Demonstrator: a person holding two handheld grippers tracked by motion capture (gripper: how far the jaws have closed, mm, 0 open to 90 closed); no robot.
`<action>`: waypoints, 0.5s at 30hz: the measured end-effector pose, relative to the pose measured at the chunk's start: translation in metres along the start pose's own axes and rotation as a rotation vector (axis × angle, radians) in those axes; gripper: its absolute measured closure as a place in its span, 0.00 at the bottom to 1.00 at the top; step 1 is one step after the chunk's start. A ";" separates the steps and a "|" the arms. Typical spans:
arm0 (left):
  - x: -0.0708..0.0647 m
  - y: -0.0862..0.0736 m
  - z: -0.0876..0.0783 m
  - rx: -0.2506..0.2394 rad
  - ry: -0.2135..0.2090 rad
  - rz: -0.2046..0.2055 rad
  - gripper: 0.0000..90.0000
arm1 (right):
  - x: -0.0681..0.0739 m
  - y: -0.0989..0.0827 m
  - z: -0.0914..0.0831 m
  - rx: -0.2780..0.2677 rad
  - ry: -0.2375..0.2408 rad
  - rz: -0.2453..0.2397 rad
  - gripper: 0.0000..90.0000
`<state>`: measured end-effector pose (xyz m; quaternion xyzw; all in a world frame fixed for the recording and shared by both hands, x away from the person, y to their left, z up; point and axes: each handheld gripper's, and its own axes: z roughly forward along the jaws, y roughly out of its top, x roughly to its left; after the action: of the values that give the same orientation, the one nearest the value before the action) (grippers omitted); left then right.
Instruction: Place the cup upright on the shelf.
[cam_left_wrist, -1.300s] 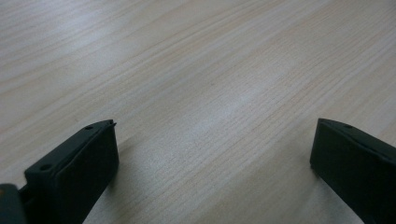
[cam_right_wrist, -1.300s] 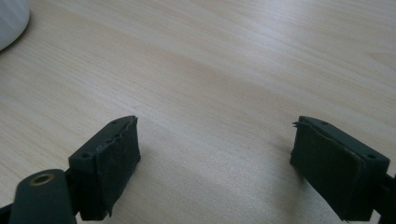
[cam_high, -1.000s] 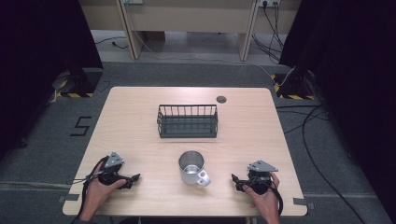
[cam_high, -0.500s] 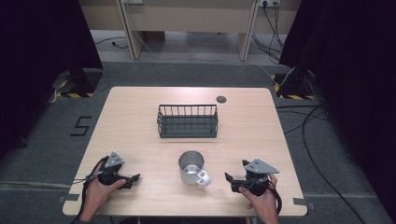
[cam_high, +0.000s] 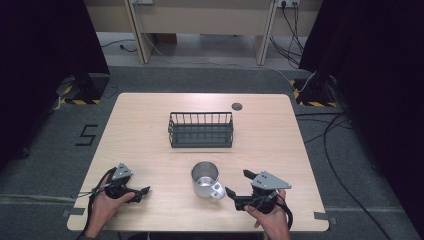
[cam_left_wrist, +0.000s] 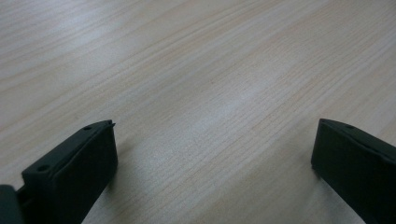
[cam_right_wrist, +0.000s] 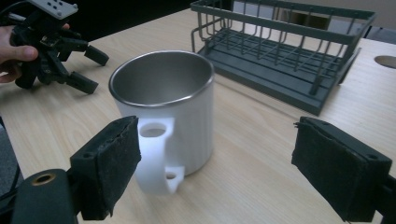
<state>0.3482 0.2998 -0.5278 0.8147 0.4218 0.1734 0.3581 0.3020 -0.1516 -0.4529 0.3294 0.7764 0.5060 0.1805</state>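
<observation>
While the right hand-held gripper (cam_high: 235, 186) hangs just off the counter (cam_high: 150, 125) near the front edge, its jaws stand apart with nothing between the pads, pointing left at the mug (cam_high: 206, 179). From the right gripper view, the mug's white handle (cam_right_wrist: 156, 156) sits just past the left pad (cam_right_wrist: 114, 158), facing the camera, with no pad touching it; the right pad is well clear of the mug's side. A hand (cam_high: 272, 220) grips this tool from below, its grey plate on top.

At the front left corner, the left hand-held gripper (cam_high: 142, 192) rests low on the counter, held by the other hand (cam_high: 102, 207), its jaws pointing right toward the mug and spread wide; in the left gripper view there is bare wood grain between them.

Standing upright near the front middle of the counter, the mug is steel inside and white outside, its handle turned toward the right gripper. Both tools lie apart from it, the right one near, the left one farther off.

Behind the mug, toward the middle of the counter, stands a dark wire basket (cam_high: 201, 129). Past it, near the far edge, a small round grommet (cam_high: 237, 106) is set in the wood.
</observation>
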 end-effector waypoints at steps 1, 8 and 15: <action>0.000 0.000 0.000 0.000 0.000 0.000 0.00 | 0.002 0.001 0.002 0.004 0.004 -0.002 0.17; 0.000 0.000 0.000 0.000 0.000 -0.001 0.00 | 0.014 0.007 0.019 0.004 0.024 -0.035 0.17; 0.000 0.000 0.000 0.000 0.000 -0.001 0.00 | 0.018 0.015 0.033 0.011 0.033 -0.053 0.17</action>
<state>0.3482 0.2998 -0.5278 0.8145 0.4221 0.1735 0.3583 0.3141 -0.1128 -0.4523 0.3011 0.7905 0.5024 0.1792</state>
